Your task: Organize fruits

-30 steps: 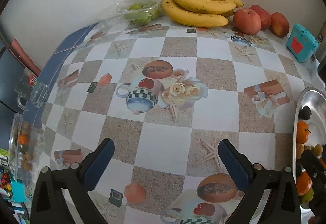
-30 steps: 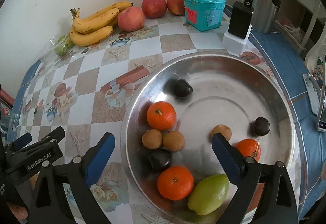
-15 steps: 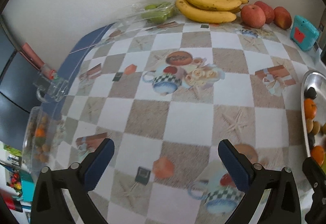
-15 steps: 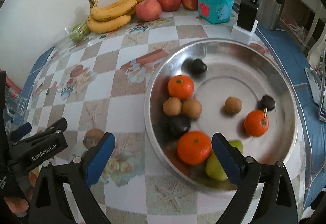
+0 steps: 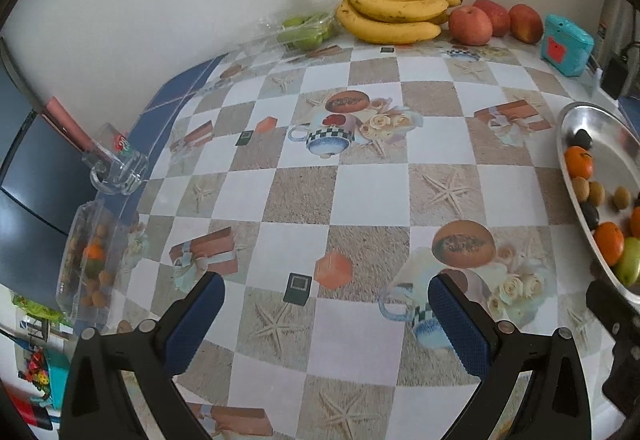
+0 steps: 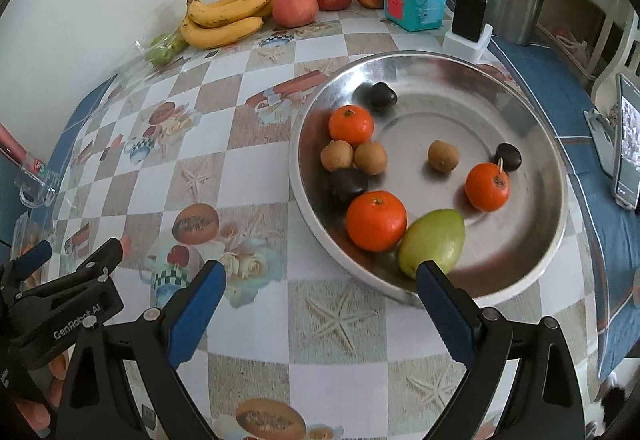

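Inside metal bowl: three oranges, three longans, one mango; both tools wide.

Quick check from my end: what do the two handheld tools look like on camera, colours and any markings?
Both match: black angular frames with silver screw heads, each finger ending in a blue textured pad. The right tool shows this up close; the left tool looks identical, and in the right wrist view its black body carries white "GenRobot.AI" lettering. No cables or sleeves show.
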A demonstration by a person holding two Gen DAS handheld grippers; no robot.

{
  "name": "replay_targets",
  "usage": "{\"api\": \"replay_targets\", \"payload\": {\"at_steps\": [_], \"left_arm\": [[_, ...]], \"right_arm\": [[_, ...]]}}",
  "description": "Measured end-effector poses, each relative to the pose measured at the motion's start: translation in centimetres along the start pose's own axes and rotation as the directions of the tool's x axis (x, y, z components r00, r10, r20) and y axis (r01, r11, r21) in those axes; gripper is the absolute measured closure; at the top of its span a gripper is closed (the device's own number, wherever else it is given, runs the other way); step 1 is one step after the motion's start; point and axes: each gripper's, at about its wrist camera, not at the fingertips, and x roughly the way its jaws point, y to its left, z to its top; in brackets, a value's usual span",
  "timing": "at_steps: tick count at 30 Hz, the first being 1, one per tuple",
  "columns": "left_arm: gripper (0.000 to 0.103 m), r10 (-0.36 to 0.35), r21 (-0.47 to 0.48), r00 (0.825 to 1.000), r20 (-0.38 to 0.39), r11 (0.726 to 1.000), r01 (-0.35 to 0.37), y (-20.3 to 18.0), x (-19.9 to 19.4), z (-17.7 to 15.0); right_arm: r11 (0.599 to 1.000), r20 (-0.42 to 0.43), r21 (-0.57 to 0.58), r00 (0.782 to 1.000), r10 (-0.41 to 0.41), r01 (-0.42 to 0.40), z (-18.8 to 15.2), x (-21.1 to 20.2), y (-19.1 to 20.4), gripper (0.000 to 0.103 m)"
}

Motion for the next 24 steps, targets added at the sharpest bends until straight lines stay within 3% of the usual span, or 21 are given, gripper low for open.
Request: {"api": "replay_targets", "payload": {"at_steps": [12,24], "left_arm": [[0.000,-0.016,-0.065,1.000,0.013,0.998,0.017,1.7,-1.5,-0.6],[0.000,-0.038,-0.083,0.999,-0.032,0.996,0.036,2.0,-0.8,-0.7]], "right_arm": [[0.999,0.057,0.029,0.998,-0.018,0.016,-0.5,-2.3,-0.5,0.007],[1.000,0.008,0.022,1.000,-0.017,0.017,-0.5,-1.3,-0.4,0.007]]}}
